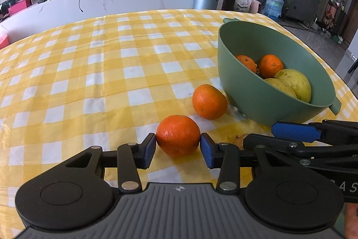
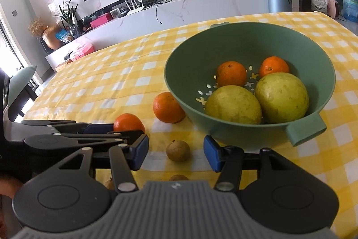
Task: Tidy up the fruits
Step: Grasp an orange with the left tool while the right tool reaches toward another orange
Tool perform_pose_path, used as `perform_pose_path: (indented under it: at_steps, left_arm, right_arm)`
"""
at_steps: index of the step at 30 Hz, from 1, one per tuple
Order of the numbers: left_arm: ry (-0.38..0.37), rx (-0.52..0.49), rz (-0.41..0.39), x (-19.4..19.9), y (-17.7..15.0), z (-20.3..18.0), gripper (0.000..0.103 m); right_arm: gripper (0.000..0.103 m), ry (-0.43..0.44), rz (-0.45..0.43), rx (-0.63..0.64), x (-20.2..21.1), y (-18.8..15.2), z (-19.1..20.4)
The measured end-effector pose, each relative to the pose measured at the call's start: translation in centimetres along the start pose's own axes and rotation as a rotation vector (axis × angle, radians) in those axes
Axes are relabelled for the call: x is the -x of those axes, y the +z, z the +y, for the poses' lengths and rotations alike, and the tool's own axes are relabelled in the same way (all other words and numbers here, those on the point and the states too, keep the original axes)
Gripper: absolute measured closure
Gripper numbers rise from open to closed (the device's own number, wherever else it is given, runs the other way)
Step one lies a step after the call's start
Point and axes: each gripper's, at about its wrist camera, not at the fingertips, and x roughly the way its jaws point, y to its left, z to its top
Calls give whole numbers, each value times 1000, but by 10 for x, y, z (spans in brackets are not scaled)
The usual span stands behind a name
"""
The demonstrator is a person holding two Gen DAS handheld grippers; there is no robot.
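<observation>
An orange (image 1: 177,136) lies on the yellow checked cloth, and the blue pads of my left gripper (image 1: 178,147) press on both of its sides. A second orange (image 1: 209,102) rests just beyond it, against the green colander bowl (image 1: 268,104). In the right wrist view, that bowl (image 2: 246,133) holds two oranges (image 2: 231,73) and two large yellow-green fruits (image 2: 233,104). My right gripper (image 2: 176,155) stands open around a small brown fruit (image 2: 177,150), with a gap on each side. The left gripper reaches in beside it from the left, holding its orange (image 2: 128,122).
Two more small brown fruits (image 2: 178,177) lie close under the right gripper, partly hidden. The bowl's handle (image 2: 306,129) juts toward me. The table's right edge (image 1: 344,86) runs just past the bowl. The checked cloth (image 1: 100,73) stretches away to the left and back.
</observation>
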Motion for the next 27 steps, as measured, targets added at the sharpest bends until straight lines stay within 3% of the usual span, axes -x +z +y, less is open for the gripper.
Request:
perform_pose_path:
  at_steps: [12, 27]
  left_arm:
    - [21, 57, -20, 19, 3, 9, 56]
    - [62, 182, -21, 37, 2, 43, 56]
  right_arm:
    - [51, 9, -32, 103, 5, 0, 17]
    - [56, -133, -60, 481, -18, 4, 79]
